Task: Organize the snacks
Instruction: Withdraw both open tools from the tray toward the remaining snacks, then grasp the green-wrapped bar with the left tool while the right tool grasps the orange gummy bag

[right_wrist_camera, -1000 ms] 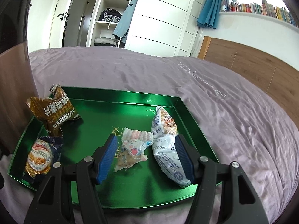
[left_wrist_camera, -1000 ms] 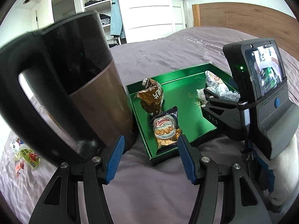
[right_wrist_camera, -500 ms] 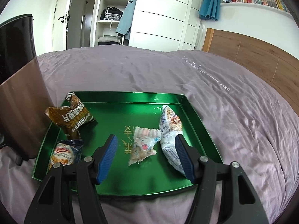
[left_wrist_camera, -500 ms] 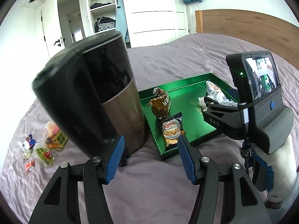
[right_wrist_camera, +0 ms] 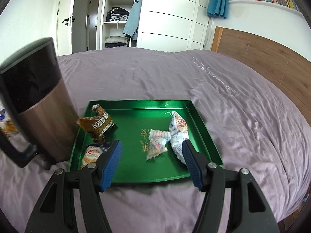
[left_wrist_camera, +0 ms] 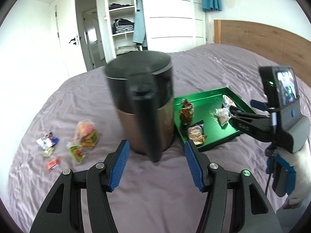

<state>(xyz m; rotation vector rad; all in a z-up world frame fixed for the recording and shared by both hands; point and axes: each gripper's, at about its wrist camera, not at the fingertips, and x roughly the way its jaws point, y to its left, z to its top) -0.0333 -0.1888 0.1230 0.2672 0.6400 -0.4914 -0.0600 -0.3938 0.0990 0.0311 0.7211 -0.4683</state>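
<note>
- My left tongs (left_wrist_camera: 155, 163) hang above the mauve bedsheet (left_wrist_camera: 155, 203), tilted downward, blue pads apart and gripping nothing.
- My right tongs (right_wrist_camera: 151, 163) hover over the near rim of the shiny green metal tray (right_wrist_camera: 136, 180), also tilted down, pads released with nothing between them; from the left wrist view they reach over the tray (left_wrist_camera: 219, 141), with a white-gloved hand (left_wrist_camera: 299, 161) behind them.
- Inside the tray: a crumpled brown-and-gold wrapper (right_wrist_camera: 97, 125) at the far left, an orange-and-blue cookie packet (right_wrist_camera: 92, 153) at the near left, a small pink-and-white candy pouch (right_wrist_camera: 157, 143) near the middle, and a white-and-blue printed bag (right_wrist_camera: 177, 134) just right of it, touching it.
- Gold characters are printed on the tray floor; I cannot read them, nor the packets' lettering.
- A black-and-copper electric kettle (left_wrist_camera: 143, 106) stands just left of the tray.
- Well left of the tray, beyond the kettle, loose snacks lie on the bedsheet: an orange packet (left_wrist_camera: 87, 134), a green one (left_wrist_camera: 76, 153), a blue-and-white one (left_wrist_camera: 47, 140), a small red one (left_wrist_camera: 53, 163).
</note>
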